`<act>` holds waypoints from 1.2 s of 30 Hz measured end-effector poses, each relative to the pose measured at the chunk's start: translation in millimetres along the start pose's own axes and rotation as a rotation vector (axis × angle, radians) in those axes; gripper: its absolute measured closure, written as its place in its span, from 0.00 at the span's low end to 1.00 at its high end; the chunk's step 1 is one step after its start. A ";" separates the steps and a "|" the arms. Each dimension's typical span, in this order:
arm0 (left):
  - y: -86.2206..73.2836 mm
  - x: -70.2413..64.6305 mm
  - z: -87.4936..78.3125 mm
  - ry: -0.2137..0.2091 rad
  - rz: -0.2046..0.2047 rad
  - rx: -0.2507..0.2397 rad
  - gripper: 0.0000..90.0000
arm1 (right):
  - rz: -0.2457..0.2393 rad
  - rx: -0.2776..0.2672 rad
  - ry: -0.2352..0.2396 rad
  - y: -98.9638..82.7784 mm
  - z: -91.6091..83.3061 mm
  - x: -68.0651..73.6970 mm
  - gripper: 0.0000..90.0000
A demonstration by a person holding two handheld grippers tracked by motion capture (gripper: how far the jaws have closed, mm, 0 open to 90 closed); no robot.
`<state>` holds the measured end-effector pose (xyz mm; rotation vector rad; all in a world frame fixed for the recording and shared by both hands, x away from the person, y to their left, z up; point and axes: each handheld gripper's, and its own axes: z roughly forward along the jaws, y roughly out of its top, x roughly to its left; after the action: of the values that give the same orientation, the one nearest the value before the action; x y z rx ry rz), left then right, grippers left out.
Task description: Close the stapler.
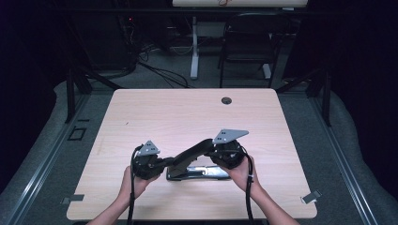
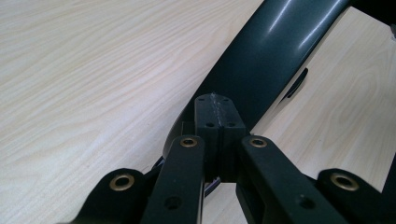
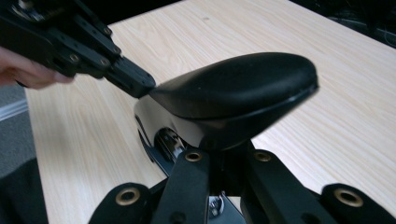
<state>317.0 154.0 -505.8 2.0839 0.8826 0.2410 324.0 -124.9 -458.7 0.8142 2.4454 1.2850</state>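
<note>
A: Two risks, both beginning with the table. It's smooth, bare wood, and nothing pins the stapler, which lies near the front edge between the two hands.

B: So it could skid?

A: I think so. A sideways push on it would slide the whole stapler rather than work it.

B: And the second risk?

A: That's the handle. It stands raised at a slant over the shiny base, and its glossy, rounded surface gives a blunt tip little to bite on.

B: Is either gripper actually holding it?

A: No. The left gripper has its jaws pressed together with nothing between them, and the tip only butts against the lower end of the handle. The right gripper also has its jaws together. They sit at the underside of the raised end, but that end hides the tips, so I can't tell whether they touch it.

B: So it's prodded at both ends and clamped at neither.

A: Yes, and a tip could slide off the curve. The handle might then drop or spring, and the base would jump. Uneven pressure from the two sides could also twist the stapler round on the wood.

B: What's the safer way?

A: Press straight down through the base with slow, even force.
</note>
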 end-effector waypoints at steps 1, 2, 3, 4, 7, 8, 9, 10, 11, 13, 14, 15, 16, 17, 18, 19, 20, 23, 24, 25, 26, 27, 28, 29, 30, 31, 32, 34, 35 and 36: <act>0.0 0.0 0.3 -0.001 0.001 0.002 1.00 | -0.001 0.003 -0.004 -2.7 -0.6 -0.8 1.00; 0.0 0.4 0.3 -0.017 0.002 0.012 1.00 | -0.001 0.002 -0.009 -4.5 -1.0 -1.0 1.00; -0.2 0.3 0.8 -0.017 0.006 0.016 1.00 | -0.007 -0.001 -0.019 -6.9 -2.0 -1.2 1.00; -0.7 -0.4 1.8 -0.016 0.001 0.013 1.00 | -0.009 -0.002 -0.028 -9.3 -2.9 -1.3 1.00; -1.6 -1.4 3.3 -0.019 0.009 0.024 0.99 | -0.010 0.008 -0.042 -16.0 -5.9 -4.4 1.00; -1.8 -1.6 3.8 -0.018 0.013 0.027 0.99 | -0.007 0.012 -0.047 -18.6 -7.1 -5.8 1.00; -1.9 -1.7 4.2 -0.020 0.016 0.036 0.99 | -0.003 0.015 -0.052 -20.8 -8.1 -6.9 1.00; -2.3 -2.5 5.4 -0.021 0.015 0.038 0.99 | 0.001 0.023 -0.054 -23.9 -9.3 -8.7 1.00; -2.3 -2.6 5.8 -0.020 0.021 0.041 0.99 | 0.005 0.033 -0.062 -27.9 -10.6 -10.9 1.00; -2.4 -3.6 6.9 -0.022 0.030 0.050 0.99 | 0.012 0.045 -0.065 -34.2 -11.7 -14.2 1.00; -2.4 -4.1 7.3 -0.021 0.029 0.052 0.99 | 0.012 0.057 -0.072 -36.8 -12.0 -15.3 1.00; -2.6 -4.4 7.7 -0.021 0.029 0.054 0.99 | 0.013 0.062 -0.074 -38.7 -12.0 -16.2 1.00; -2.7 -4.5 8.1 -0.019 0.028 0.052 0.99 | 0.016 0.071 -0.071 -41.6 -11.6 -17.6 1.00; -2.9 -4.3 8.4 -0.018 0.030 0.054 0.99 | 0.016 0.079 -0.074 -42.9 -11.7 -18.1 1.00; -3.0 -3.7 8.6 -0.021 0.030 0.056 0.99 | 0.015 0.090 -0.075 -44.9 -11.3 -19.1 1.00; -3.2 -3.5 8.8 -0.023 0.028 0.057 0.99 | 0.020 0.092 -0.075 -46.5 -10.6 -19.8 1.00; -3.2 -2.9 8.7 -0.026 0.030 0.064 0.99 | 0.017 0.097 -0.075 -47.5 -10.3 -20.6 1.00; -4.0 -2.9 10.0 -0.028 0.026 0.066 0.99 | 0.015 0.129 -0.077 -52.3 -8.8 -23.4 1.00; -4.0 -2.8 10.2 -0.028 0.030 0.069 0.99 | 0.021 0.134 -0.079 -53.5 -8.2 -23.5 1.00; -3.9 -2.7 10.3 -0.030 0.034 0.074 0.99 | 0.021 0.143 -0.078 -55.2 -7.8 -24.2 1.00; -4.0 -2.8 10.5 -0.032 0.035 0.078 0.99 | 0.019 0.153 -0.080 -57.0 -7.3 -24.6 1.00; -4.2 -2.9 10.6 -0.030 0.036 0.077 0.98 | 0.019 0.166 -0.079 -59.0 -6.6 -25.4 1.00; -4.2 -2.9 10.6 -0.030 0.035 0.076 0.98 | 0.020 0.171 -0.083 -60.9 -5.7 -25.6 1.00; -4.2 -2.8 10.7 -0.030 0.034 0.077 0.98 | 0.018 0.189 -0.084 -64.3 -4.0 -26.7 1.00; -4.2 -2.8 10.9 -0.031 0.033 0.078 0.98 | 0.026 0.202 -0.084 -65.6 -3.1 -26.9 1.00; -4.5 -2.9 11.3 -0.030 0.031 0.076 0.98 | 0.022 0.210 -0.084 -67.3 -2.3 -27.8 1.00; -4.5 -2.9 11.4 -0.030 0.031 0.077 0.98 | 0.027 0.213 -0.083 -68.7 -1.4 -28.0 1.00; -4.6 -2.9 11.6 -0.031 0.032 0.079 0.98 | 0.030 0.231 -0.080 -70.7 0.0 -28.8 1.00; -4.6 -2.8 11.6 -0.029 0.032 0.079 0.98 | 0.035 0.244 -0.074 -71.6 0.5 -29.5 1.00; -4.7 -2.7 11.6 -0.028 0.030 0.079 0.98 | 0.040 0.254 -0.076 -72.7 1.9 -30.0 1.00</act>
<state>317.9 146.8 -516.3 2.1700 0.8569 0.1954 323.2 -174.0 -520.1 0.9596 2.5753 0.9479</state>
